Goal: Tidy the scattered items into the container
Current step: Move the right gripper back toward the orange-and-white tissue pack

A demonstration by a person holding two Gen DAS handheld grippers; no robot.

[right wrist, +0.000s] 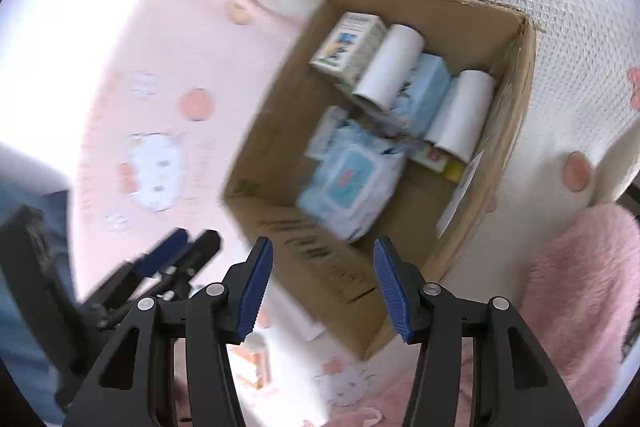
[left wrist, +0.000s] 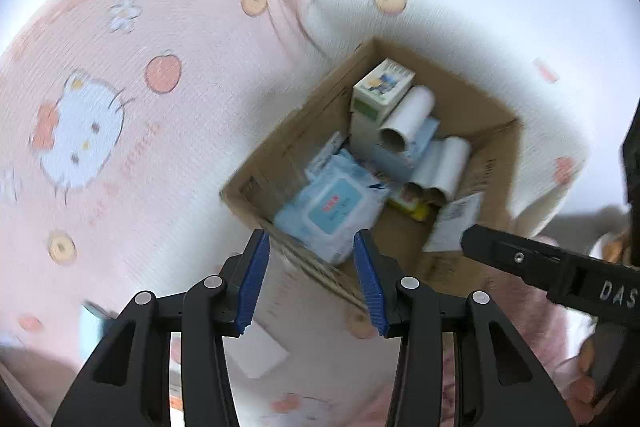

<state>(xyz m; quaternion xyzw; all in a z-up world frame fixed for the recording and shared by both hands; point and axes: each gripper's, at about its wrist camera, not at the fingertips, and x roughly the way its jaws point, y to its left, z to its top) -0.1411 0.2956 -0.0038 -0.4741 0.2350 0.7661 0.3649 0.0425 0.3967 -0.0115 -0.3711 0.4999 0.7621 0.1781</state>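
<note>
Box (left wrist: 288, 155) of brown cardboard sits open on the pink-and-white cartoon-cat bedspread (left wrist: 120, 107), and both my tools hang above its near corner. Inside, a blue wipes pack (left wrist: 336, 211) lies nearest me, against the near wall. Behind it, a small carton (left wrist: 380, 91) stands in the far corner, with a white roll (left wrist: 408, 115) leaning on it. A second white roll (left wrist: 444, 167) lies toward the right wall, and a light-blue packet (right wrist: 428, 91) shows between the two rolls. Something yellow (left wrist: 412, 207) peeks out under the second roll, too blurred to name. A white label (left wrist: 456, 223) is stuck on the inner right wall.

My left tool (left wrist: 312, 283) is released, its blue pads spread with nothing between them, hovering over the box's near edge. My right tool (right wrist: 322, 283) is likewise spread wide and empty, over the box's outer near wall. From the left view, the right tool's black finger (left wrist: 520, 259) reaches in from the right, just beside the label. A fuzzy pink cushion (right wrist: 580, 287) lies to the right of the box. Both views are motion-blurred.
</note>
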